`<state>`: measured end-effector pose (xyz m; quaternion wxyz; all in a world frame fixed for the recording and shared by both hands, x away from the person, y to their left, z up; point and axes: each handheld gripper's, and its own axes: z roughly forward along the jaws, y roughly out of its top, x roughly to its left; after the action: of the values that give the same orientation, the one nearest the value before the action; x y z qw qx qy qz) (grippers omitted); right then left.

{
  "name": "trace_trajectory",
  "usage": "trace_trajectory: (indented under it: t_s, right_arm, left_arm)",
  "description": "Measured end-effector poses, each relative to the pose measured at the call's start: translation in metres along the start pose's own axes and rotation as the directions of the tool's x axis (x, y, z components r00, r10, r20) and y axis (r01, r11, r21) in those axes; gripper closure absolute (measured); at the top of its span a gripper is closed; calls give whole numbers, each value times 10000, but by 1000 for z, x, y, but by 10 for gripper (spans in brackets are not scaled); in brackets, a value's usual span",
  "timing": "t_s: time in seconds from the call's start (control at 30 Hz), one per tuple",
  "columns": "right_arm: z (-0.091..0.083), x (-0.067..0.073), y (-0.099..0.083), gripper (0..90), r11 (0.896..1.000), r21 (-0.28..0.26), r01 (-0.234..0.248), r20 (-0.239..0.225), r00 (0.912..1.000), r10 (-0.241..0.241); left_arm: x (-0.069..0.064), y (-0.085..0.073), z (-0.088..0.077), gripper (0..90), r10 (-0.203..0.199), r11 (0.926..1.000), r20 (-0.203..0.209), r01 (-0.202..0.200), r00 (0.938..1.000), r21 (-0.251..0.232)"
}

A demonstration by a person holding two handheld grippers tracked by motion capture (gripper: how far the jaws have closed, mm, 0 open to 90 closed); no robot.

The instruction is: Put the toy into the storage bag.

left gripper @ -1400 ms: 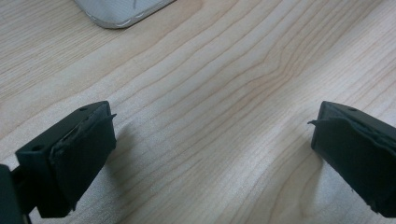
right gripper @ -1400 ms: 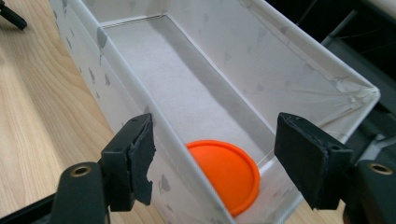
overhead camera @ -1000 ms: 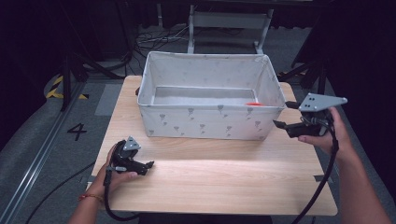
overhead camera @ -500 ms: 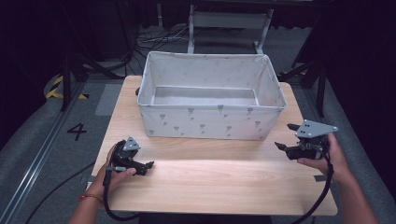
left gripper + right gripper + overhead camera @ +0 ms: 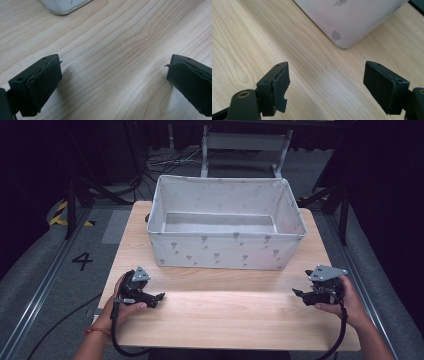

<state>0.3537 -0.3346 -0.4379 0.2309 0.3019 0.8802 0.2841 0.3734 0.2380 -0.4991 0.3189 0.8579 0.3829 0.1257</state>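
Observation:
A grey fabric bin (image 5: 226, 251) with a small heart print stands at the back middle of the wooden table (image 5: 230, 320); its inside looks bare. My left gripper (image 5: 158, 296) rests low over the table's front left, open, with only wood between its jaws (image 5: 110, 75). My right gripper (image 5: 298, 294) sits at the front right, open and holding nothing (image 5: 325, 82), its jaws pointing toward the bin's near right corner (image 5: 342, 32). A corner of the bin (image 5: 62, 6) shows at the top of the left gripper view.
A metal frame (image 5: 245, 145) and cables stand on the floor behind the table. A floor mark "4" (image 5: 82, 261) lies to the left. Black cables trail from both grippers off the table's front edge.
My right gripper came back from the bin's right wall and dropped to the table's front right. A small red thing seen inside the bin a second ago is gone from sight. The left gripper stayed put.

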Motion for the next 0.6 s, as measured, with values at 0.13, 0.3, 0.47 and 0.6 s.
trace_trajectory:
  t_s: [0.13,0.3,0.47,0.6]
  right_arm:
    - [8,0,-14,217,9993,123,-348,-118,9993,349]
    - [14,-1,-31,218,9964,37,-846,-264,9961,847]
    - [15,-2,-45,213,9916,-41,-1291,-439,9907,1288]
    - [15,0,-54,208,9872,-179,-1582,-440,9866,1573]
  left_arm:
    - [0,0,0,2,5,10000,0,-5,10000,-2]
    - [0,0,0,2,0,10000,-2,0,10000,-2]
    - [0,0,0,2,-3,10000,0,3,10000,-2]
    - [0,0,0,2,5,10000,2,-5,10000,0]
